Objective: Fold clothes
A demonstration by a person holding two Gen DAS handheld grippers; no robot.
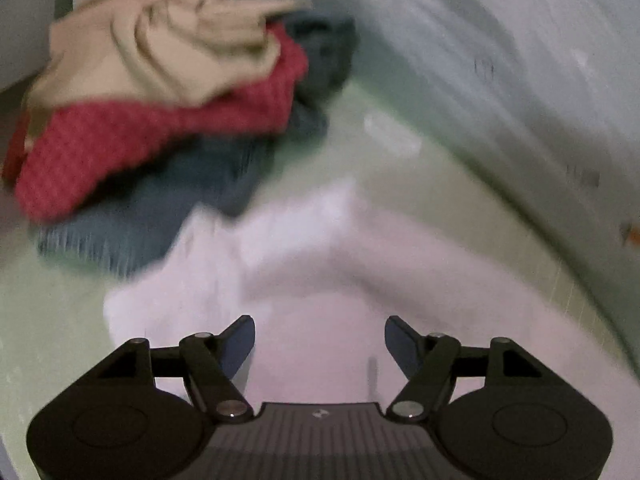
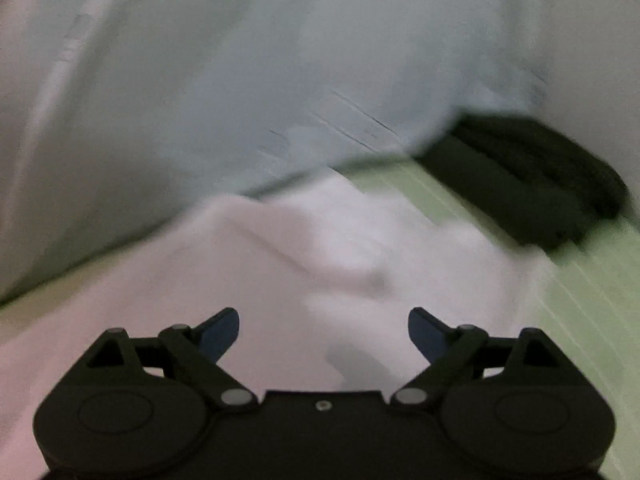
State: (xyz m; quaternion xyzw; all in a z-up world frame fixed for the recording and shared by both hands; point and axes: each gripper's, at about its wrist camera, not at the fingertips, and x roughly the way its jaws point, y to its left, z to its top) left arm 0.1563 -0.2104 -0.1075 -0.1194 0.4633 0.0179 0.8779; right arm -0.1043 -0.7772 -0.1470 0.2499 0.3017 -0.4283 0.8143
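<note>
Left wrist view, tongs: the left tongs [image 1: 320, 344] stand wide apart, blue pads [image 1: 242, 344] facing each other, with nothing between them.
Left wrist view, garment: a pale pink-white garment [image 1: 304, 264] lies spread on the light green table [image 1: 52, 320] directly under and ahead of the tongs; whether the pads touch it cannot be told through the blur.
Left wrist view, pile: at upper left sits a heap of clothes, a beige piece [image 1: 160, 48] on top, a red waffle-knit piece [image 1: 152, 144] beneath it, a blue-grey piece [image 1: 160, 216] at the bottom, its edge just beside the pale garment.
Left wrist view, backdrop: a pale grey-blue wall [image 1: 500, 60] runs along the table's far right edge.

Right wrist view, tongs: the right tongs [image 2: 323, 334] are likewise spread wide, gripping nothing.
Right wrist view, garment: the same pale garment [image 2: 320, 248] fills the foreground below them, creased at its middle, lying on the green table [image 2: 580, 312].
Right wrist view, dark item: a folded black garment [image 2: 532, 184] rests on the table at right, near the wall [image 2: 280, 60], apart from the pale one.
Right wrist view, sharpness: heavily blurred throughout.
</note>
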